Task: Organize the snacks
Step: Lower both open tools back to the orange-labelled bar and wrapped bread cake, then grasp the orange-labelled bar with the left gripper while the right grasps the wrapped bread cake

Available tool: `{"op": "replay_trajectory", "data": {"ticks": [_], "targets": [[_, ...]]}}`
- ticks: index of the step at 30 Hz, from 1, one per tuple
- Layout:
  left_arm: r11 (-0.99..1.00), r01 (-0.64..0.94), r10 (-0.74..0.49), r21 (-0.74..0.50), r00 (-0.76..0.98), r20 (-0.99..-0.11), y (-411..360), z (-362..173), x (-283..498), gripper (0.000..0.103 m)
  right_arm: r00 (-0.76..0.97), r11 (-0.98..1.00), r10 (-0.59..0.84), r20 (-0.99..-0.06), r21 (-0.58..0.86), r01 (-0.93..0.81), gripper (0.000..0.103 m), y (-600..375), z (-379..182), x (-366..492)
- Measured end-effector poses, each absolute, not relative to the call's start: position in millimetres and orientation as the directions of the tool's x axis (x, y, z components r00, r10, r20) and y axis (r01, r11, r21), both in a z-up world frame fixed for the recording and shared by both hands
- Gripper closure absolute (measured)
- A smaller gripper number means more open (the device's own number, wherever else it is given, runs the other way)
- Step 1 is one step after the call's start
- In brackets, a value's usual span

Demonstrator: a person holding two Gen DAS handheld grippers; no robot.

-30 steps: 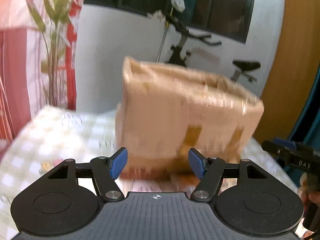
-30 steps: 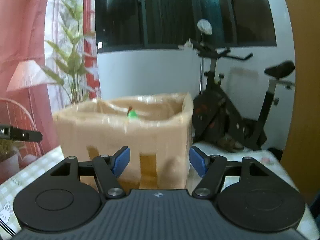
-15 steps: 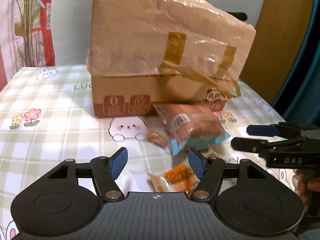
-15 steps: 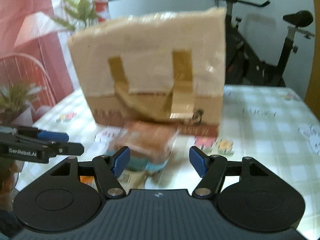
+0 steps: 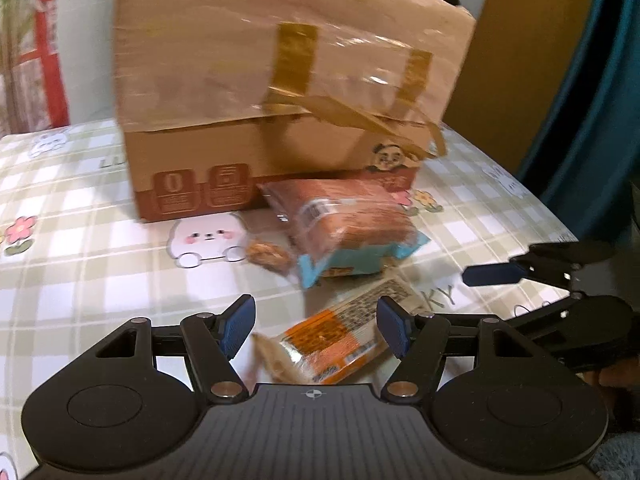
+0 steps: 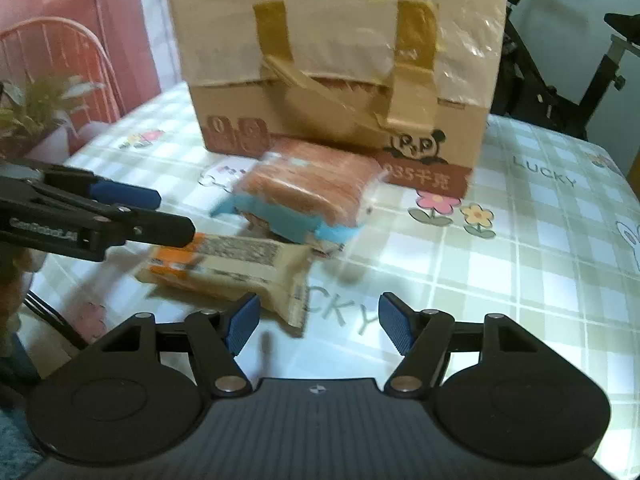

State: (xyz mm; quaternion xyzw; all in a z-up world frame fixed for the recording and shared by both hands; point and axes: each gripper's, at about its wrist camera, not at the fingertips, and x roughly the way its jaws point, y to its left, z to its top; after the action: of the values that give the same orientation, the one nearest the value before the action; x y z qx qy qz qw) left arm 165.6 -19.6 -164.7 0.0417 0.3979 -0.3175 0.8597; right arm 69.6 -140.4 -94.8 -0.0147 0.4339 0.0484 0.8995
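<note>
A taped cardboard box [image 5: 280, 100] [image 6: 336, 60] stands on the checked tablecloth [image 5: 80, 248] [image 6: 520, 240]. In front of it lies a red and blue snack packet [image 5: 344, 232] [image 6: 312, 192], with a small brown snack [image 5: 268, 254] to its left. Nearer to me lies an orange packet [image 5: 336, 332] [image 6: 224, 264]. My left gripper [image 5: 316, 326] [image 6: 160, 216] hovers open over the orange packet, its pads not pressing on it. The right gripper [image 6: 318, 322] [image 5: 500, 296] is open over bare cloth just right of that packet's end.
An exercise bike [image 6: 560, 60] stands behind the table on the right. A potted plant [image 6: 40, 100] and a pink chair back [image 6: 80, 52] are at the left. A teal curtain [image 5: 592, 100] and a wooden panel [image 5: 520, 40] lie past the table's right edge.
Both grippers have sunk and tipped downward, so the view has dropped from the box's top to the snacks in front of it. The jaws have kept their width.
</note>
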Motion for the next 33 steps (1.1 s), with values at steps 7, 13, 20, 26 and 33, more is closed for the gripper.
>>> {"op": "replay_trajectory", "data": {"ticks": [7,13,20,26,33], "targets": [[0.736,0.651,-0.546,-0.185,0.410,-0.730,-37,-176,161,0.034,0.614,0.996,0.059,-0.787,0.008,-0.086,0.033,-145,-100,74],[0.730,0.671,-0.516,-0.128,0.418,-0.748,-49,-182,157,0.033,0.618,0.998,0.056,-0.784,0.019,-0.066,0.033,-149,-99,75],[0.720,0.688,-0.503,-0.091,0.428,-0.751,-54,-187,156,0.035,0.618,0.998,0.057,-0.784,0.025,-0.060,0.033,-150,-99,74],[0.743,0.665,-0.487,-0.075,0.459,-0.743,-47,-184,147,0.040,0.625,0.998,0.055,-0.778,0.021,-0.061,0.033,-149,-98,74],[0.831,0.544,-0.433,-0.121,0.494,-0.754,-9,-179,147,0.042,0.653,0.999,0.054,-0.756,0.038,-0.038,0.033,-154,-91,73]]}}
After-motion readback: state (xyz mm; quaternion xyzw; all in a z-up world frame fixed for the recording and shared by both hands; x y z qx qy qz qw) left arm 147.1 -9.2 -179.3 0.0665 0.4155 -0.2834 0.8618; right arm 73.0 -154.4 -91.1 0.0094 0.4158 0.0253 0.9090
